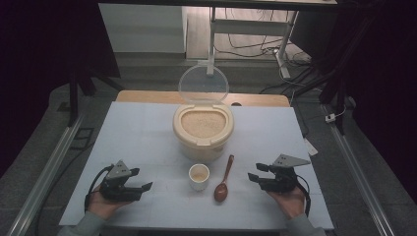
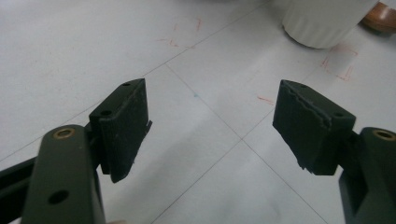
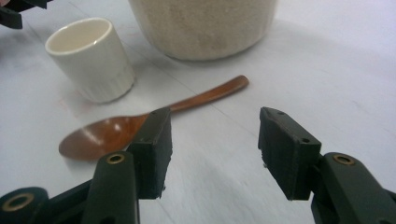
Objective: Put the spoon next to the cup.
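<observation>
Brown wooden spoon (image 1: 223, 181) lies untouched beside small white cup (image 1: 199, 176); both grippers (image 1: 129, 189) (image 1: 259, 178) gape empty. Likely next: right grasps handle.

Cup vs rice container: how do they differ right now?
The cup is small and white; the rice container is much larger and cream. The container has a clear lid hinged open upright behind it; the cup has no lid. The container sits farther back, the cup beside the wooden spoon. Both stand upright, open-topped.
</observation>
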